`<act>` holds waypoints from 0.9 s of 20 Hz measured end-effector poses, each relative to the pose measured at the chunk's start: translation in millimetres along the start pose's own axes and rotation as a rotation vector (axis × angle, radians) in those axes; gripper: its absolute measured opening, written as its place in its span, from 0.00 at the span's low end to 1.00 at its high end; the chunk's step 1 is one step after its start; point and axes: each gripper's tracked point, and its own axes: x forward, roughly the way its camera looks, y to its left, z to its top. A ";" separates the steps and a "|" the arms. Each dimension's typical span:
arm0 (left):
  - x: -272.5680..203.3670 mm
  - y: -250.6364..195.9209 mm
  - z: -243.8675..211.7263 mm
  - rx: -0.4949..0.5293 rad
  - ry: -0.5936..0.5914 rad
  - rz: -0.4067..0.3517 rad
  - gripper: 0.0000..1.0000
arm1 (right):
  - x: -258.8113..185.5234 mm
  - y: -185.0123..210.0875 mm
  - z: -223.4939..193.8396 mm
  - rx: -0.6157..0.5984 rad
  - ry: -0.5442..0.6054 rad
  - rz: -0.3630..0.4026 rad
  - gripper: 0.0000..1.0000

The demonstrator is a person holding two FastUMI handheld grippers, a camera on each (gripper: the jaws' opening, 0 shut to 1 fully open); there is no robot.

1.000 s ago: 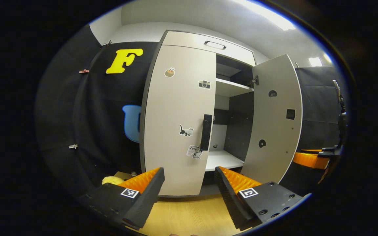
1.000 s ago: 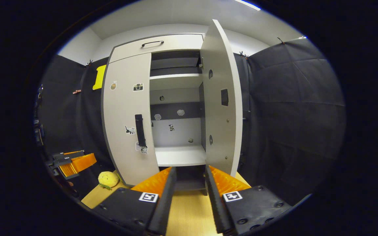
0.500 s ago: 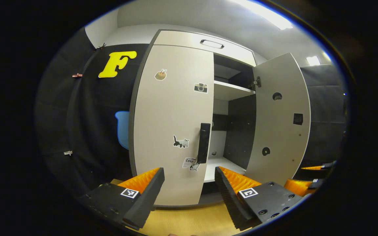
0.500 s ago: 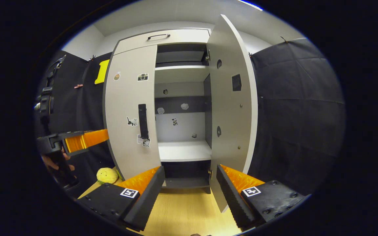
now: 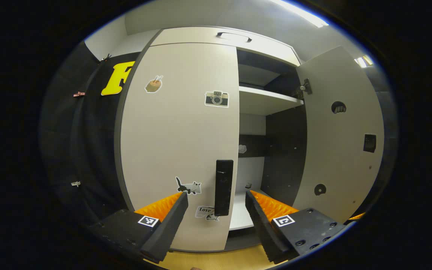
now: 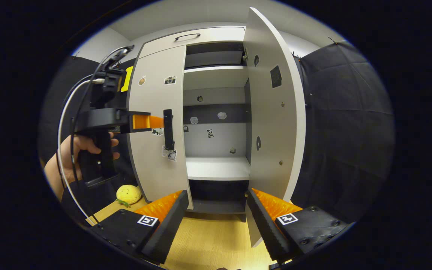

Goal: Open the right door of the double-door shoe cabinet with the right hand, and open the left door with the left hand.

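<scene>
The shoe cabinet (image 6: 216,112) is faced in smooth, matt pale laminate, with paper-like stickers (image 5: 216,99) stuck on its left door (image 5: 180,131) around a glossy plastic-looking handle (image 5: 223,186). Below the cabinet, light wood-grain flooring (image 6: 212,240) is seen.

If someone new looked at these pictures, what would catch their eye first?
Probably the cabinet's right door, swung wide open to bare shelves, while the left door is shut. Next, the left gripper, open, lined up with that door's black handle. A yellow plush toy sits on the floor at the cabinet's left.
</scene>
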 end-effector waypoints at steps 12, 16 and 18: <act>63.0 -4.2 -9.3 0.057 0.061 0.088 0.64 | -0.4 5.1 -25.4 0.059 0.062 0.107 0.98; 67.2 -5.1 -14.0 0.047 0.074 0.110 0.37 | 0.3 2.2 -28.7 0.067 0.072 0.115 0.98; 66.4 -4.5 -13.5 0.035 0.076 0.113 0.36 | 0.5 1.1 -30.5 0.070 0.077 0.116 0.98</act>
